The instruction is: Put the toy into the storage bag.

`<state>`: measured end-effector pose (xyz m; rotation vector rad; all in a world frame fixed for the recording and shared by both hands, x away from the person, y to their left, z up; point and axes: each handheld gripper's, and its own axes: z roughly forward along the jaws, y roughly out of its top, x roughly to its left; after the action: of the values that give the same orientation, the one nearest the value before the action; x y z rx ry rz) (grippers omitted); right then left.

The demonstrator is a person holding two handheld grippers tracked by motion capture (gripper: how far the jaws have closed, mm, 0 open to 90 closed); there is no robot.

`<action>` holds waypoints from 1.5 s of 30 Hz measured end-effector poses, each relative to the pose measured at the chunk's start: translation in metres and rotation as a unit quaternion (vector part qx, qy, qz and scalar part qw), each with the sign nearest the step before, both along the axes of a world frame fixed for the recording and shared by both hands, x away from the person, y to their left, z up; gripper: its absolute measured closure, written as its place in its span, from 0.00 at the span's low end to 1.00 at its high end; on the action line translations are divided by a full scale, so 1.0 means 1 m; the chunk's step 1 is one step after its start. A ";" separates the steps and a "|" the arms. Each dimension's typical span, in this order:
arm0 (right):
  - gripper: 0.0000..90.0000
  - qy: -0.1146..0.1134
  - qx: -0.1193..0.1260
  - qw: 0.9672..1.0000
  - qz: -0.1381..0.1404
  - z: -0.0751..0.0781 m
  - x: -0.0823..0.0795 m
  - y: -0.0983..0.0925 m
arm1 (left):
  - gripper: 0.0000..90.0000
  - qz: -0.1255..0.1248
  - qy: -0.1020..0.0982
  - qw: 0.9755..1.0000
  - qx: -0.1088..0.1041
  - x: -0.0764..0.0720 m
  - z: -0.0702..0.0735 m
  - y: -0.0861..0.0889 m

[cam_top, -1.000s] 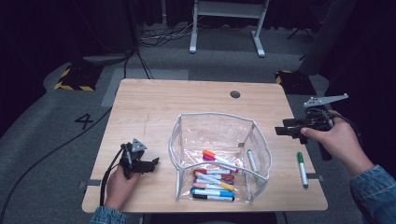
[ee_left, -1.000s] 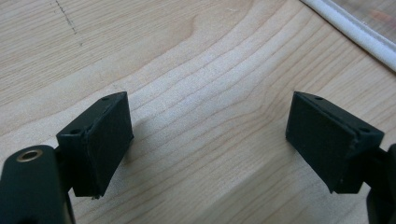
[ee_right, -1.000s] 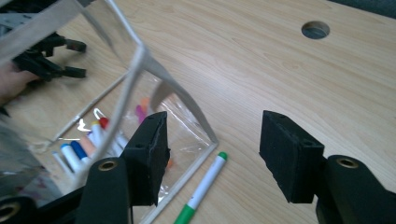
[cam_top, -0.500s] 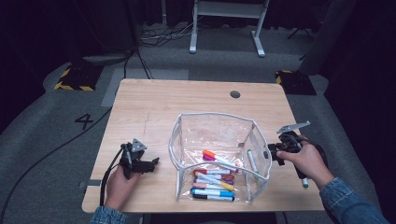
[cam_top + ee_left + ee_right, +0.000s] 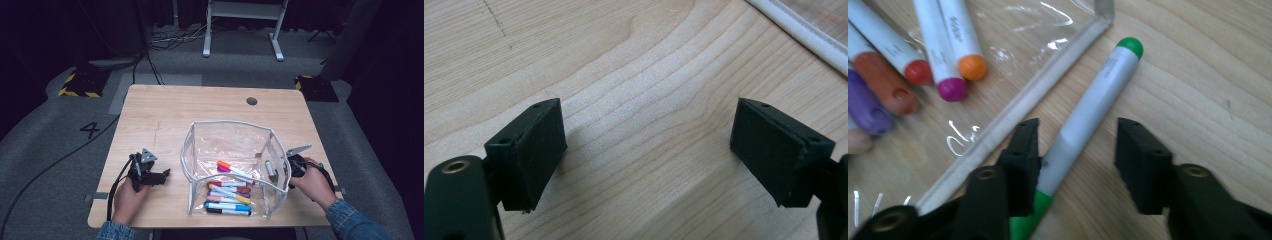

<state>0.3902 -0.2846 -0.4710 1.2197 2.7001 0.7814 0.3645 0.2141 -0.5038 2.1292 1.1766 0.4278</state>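
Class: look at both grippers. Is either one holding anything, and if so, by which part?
Nothing is held yet. The right gripper, jaws just closing, straddles the green marker near its cap end without clamping. The left gripper is open over bare table.

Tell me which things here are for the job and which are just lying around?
For the job:
- green marker, lying on the table between the right gripper's jaws, which have just been closing on it
- clear pouch
- markers already inside the pouch

Just lying about:
- left gripper, open over bare wood
- table
- cables on the floor
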 end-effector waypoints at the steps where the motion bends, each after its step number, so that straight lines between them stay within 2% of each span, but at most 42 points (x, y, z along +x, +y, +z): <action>1: 0.72 0.003 -0.004 1.000 -0.009 0.000 0.000 0.000 | 0.16 0.000 0.000 1.000 0.000 0.000 0.000 0.000; 4: 0.85 0.010 -0.018 0.999 -0.037 0.001 0.001 -0.002 | 0.16 0.000 0.000 1.000 0.000 0.000 0.000 0.000; 7: 0.85 0.024 -0.009 0.997 -0.068 0.001 0.003 -0.005 | 0.16 0.000 0.000 1.000 0.000 0.000 0.000 0.000; 11: 0.85 0.036 0.005 0.997 -0.073 0.004 0.003 -0.010 | 0.16 0.000 0.000 1.000 0.000 0.000 0.000 0.000; 13: 0.85 0.038 0.015 0.996 -0.075 0.010 0.002 -0.011 | 0.16 0.000 0.000 1.000 0.000 0.000 0.000 0.000; 17: 0.85 0.031 0.032 0.996 -0.075 0.034 0.000 -0.017 | 0.16 0.000 0.000 1.000 0.000 0.000 0.000 0.000; 22: 0.85 0.008 0.053 0.996 -0.073 0.068 -0.002 -0.026 | 0.16 0.000 0.000 1.000 0.000 0.000 0.000 0.000; 25: 0.85 0.003 0.064 0.995 -0.073 0.086 -0.005 -0.029 | 0.16 0.000 0.000 1.000 0.000 0.000 0.000 0.000; 35: 0.85 -0.015 0.089 0.995 -0.048 0.134 -0.013 -0.030 | 0.16 -0.001 0.000 1.000 -0.001 -0.001 0.000 0.000; 42: 0.85 -0.039 0.103 0.993 -0.033 0.167 -0.015 -0.031 | 0.16 -0.003 0.000 1.000 -0.001 -0.001 0.000 0.001; 45: 0.85 -0.052 0.108 0.993 -0.015 0.184 -0.018 -0.026 | 0.16 -0.003 -0.001 1.000 0.000 -0.001 0.000 0.001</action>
<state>0.3723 -0.3103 -0.2869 1.2183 2.5620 1.1258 0.3636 0.2148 -0.5040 2.1318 1.1689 0.4273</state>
